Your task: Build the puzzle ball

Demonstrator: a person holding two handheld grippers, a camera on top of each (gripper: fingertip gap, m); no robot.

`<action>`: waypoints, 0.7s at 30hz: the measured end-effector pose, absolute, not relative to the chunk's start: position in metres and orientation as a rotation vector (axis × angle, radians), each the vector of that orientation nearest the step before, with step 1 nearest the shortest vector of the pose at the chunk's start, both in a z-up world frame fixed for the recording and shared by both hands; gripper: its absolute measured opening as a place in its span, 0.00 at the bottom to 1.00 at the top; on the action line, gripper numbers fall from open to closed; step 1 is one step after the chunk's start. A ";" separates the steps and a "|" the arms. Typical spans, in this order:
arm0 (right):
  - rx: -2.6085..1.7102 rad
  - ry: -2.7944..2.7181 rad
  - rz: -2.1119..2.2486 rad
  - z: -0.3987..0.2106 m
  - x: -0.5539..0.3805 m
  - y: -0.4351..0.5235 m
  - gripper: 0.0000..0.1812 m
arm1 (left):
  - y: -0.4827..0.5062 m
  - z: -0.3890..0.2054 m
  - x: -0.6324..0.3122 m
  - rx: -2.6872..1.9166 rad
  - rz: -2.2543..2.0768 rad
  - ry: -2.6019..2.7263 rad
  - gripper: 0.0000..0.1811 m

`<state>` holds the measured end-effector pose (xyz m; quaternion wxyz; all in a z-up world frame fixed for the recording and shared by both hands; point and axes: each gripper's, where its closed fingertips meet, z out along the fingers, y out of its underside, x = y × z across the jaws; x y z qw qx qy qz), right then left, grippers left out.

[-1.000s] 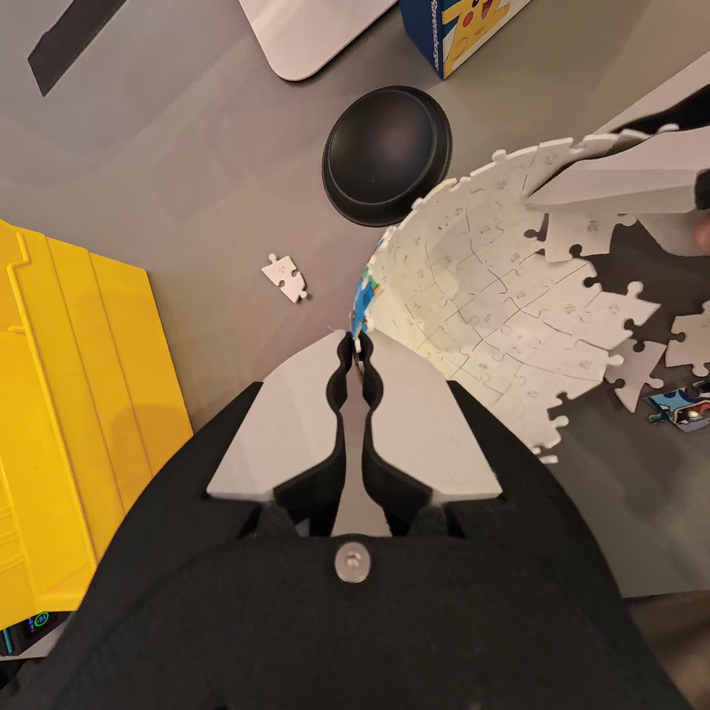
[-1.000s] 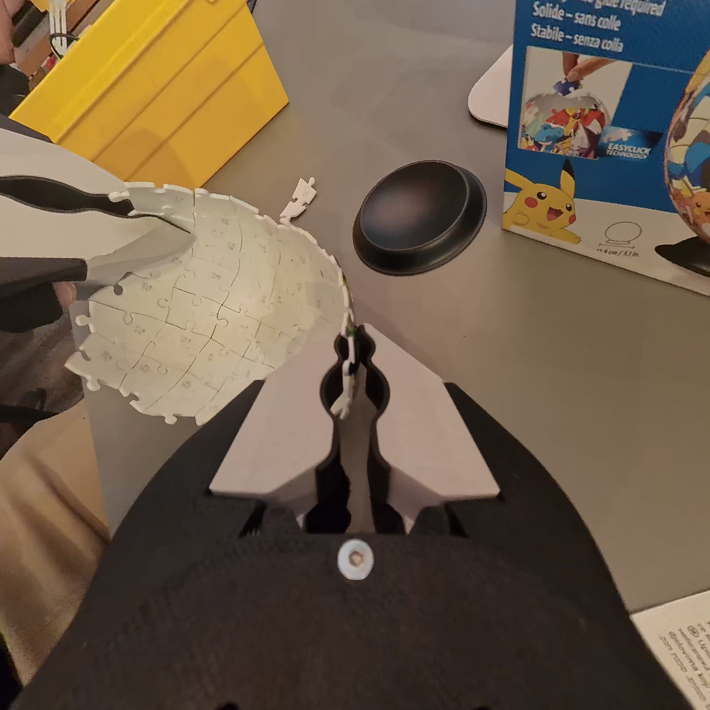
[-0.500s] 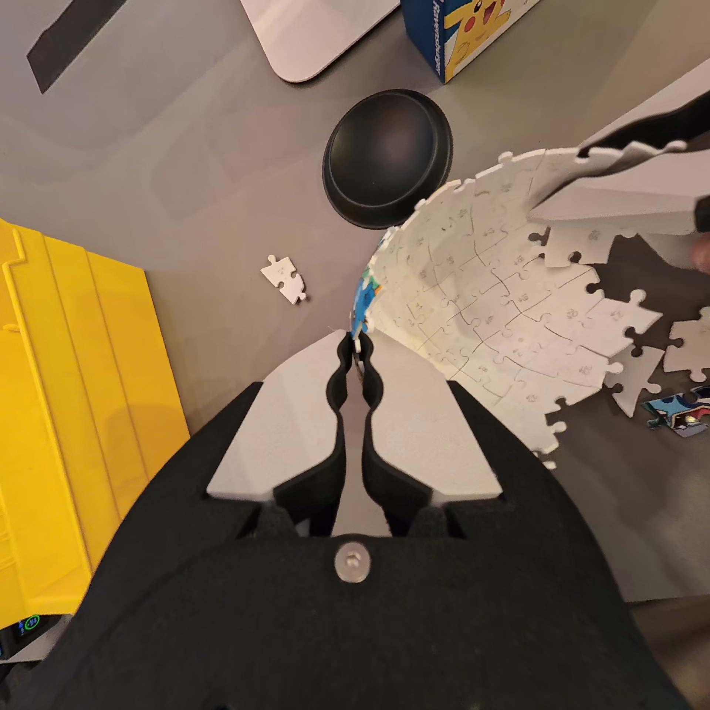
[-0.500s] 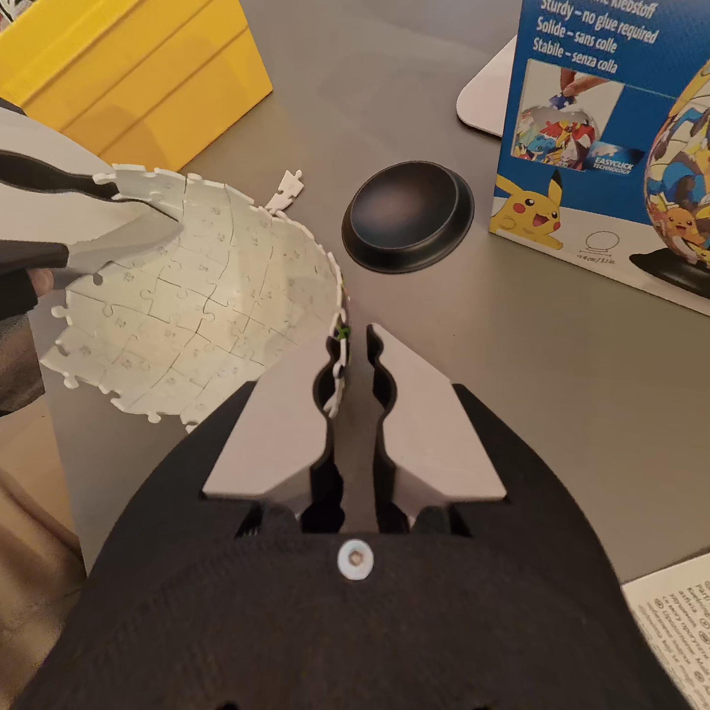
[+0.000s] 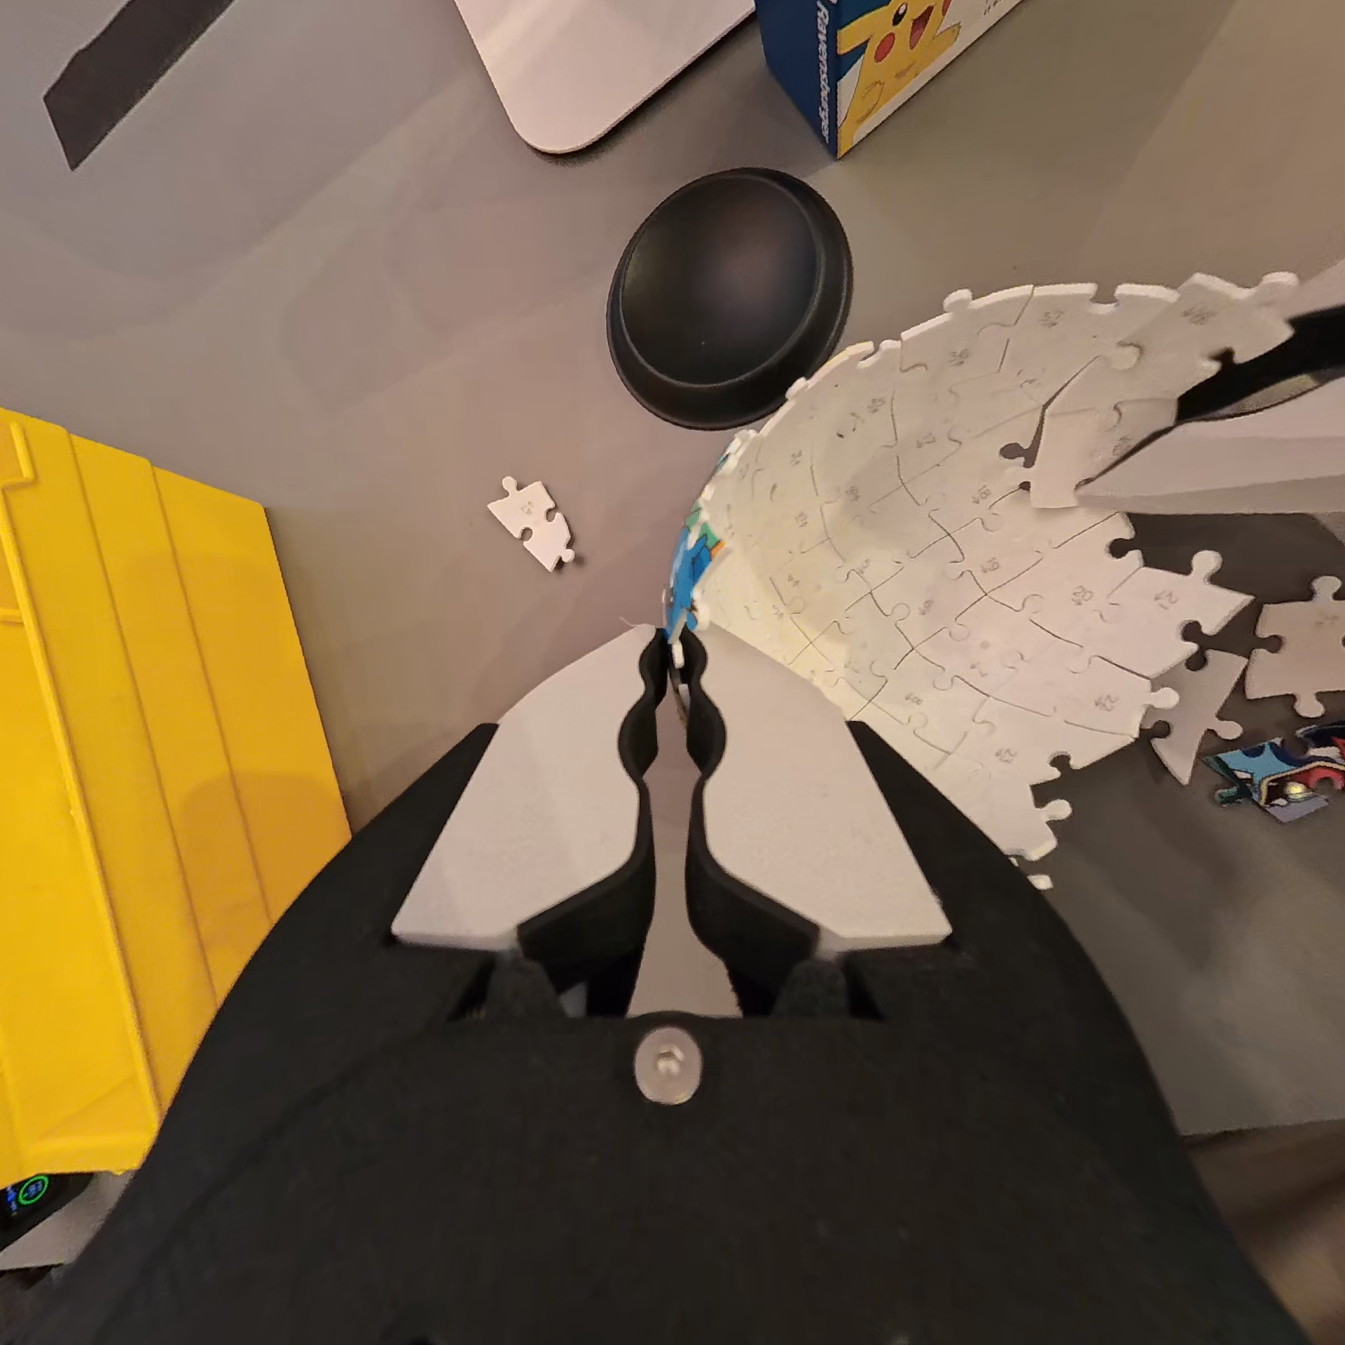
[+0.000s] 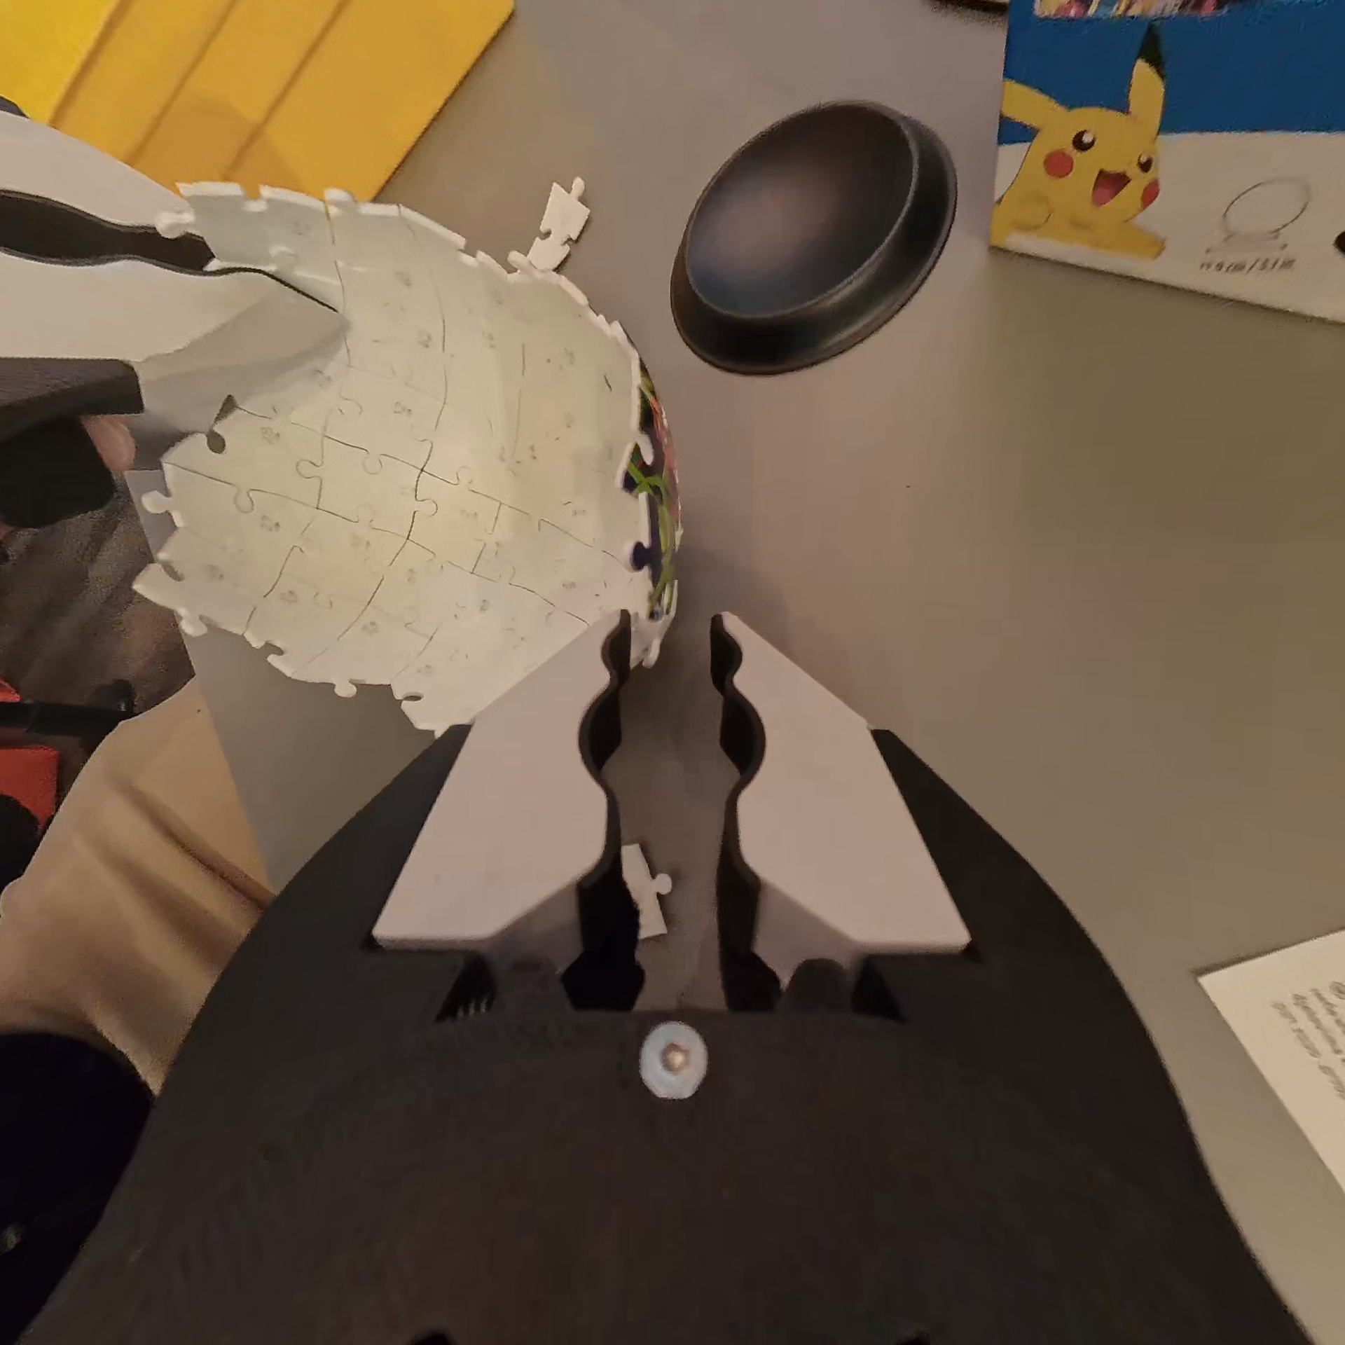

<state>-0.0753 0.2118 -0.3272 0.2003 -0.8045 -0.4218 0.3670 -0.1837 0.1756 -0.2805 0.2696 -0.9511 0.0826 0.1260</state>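
Note:
The half-built puzzle ball [image 5: 946, 553] is a white bowl-shaped shell with a coloured outside, held above the grey table. My left gripper [image 5: 673, 640] is shut on its near rim. It also shows at the left of the right wrist view, fingers [image 6: 240, 313] clamped on the shell [image 6: 407, 466]. My right gripper [image 6: 669, 626] is open, its left fingertip next to the shell's rim. A loose white piece [image 6: 644, 895] shows deep between its fingers; I cannot tell if it rests there or lies below. The right gripper's fingers [image 5: 1237, 466] straddle the far rim.
A black round stand [image 5: 728, 298] sits on the table beyond the shell. One white piece [image 5: 535, 524] lies left of it. More loose pieces [image 5: 1303, 648] lie at the right. A yellow bin [image 5: 109, 728] is at the left, the puzzle box [image 6: 1164, 145] at the back, and a paper sheet [image 6: 1295, 1033] at the right. The grippers' ends are close to 12 centimetres from one another.
My right gripper has opened and let go of the piece at the shell's rim; that piece now shows deeper between its fingers. The left gripper keeps its hold.

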 end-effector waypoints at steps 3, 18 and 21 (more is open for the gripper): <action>-2.253 -1.174 1.042 -0.329 -0.080 0.207 0.06 | 0.175 -0.280 -0.183 -2.561 0.339 0.222 0.01; -2.224 -1.079 0.940 -0.327 -0.086 0.214 0.02 | 0.174 -0.282 -0.184 -2.550 0.335 0.208 0.01; -2.218 -1.063 0.939 -0.326 -0.086 0.215 0.02 | 0.173 -0.282 -0.185 -2.549 0.335 0.205 0.01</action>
